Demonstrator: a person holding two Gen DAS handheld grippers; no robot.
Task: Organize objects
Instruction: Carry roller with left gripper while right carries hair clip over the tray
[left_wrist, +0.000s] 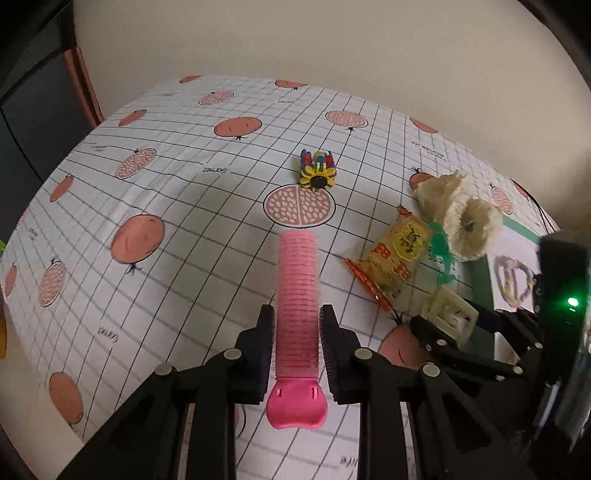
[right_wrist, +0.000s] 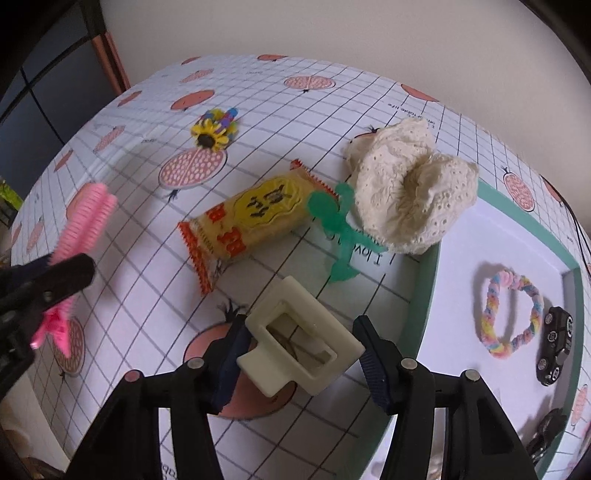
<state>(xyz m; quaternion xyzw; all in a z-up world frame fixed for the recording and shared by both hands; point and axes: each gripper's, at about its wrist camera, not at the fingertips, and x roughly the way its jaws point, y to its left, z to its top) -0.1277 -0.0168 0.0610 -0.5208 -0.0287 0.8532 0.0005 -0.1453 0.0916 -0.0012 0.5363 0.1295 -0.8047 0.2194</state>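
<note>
Altogether, one pink ribbed hair-roller clip (left_wrist: 297, 314) sits clamped in the left gripper (left_wrist: 296, 350); the right gripper (right_wrist: 299, 354) loosely brackets one cream plastic claw clip (right_wrist: 301, 341), contact unclear.

Your worktop (left_wrist: 192, 206) carries a grid-printed cloth (right_wrist: 280, 110) with pomegranate motifs; a plain beige wall (left_wrist: 332, 44) stands behind it.

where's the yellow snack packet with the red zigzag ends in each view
Left wrist view: the yellow snack packet with red zigzag ends lies right of centre, beyond the left gripper holding the pink bristled hair roller.
Right wrist view: it lies at centre, beyond the right gripper and the cream plastic claw clip.
Shared landmark: the cream lace scrunchie, just right of the packet in both.
</note>
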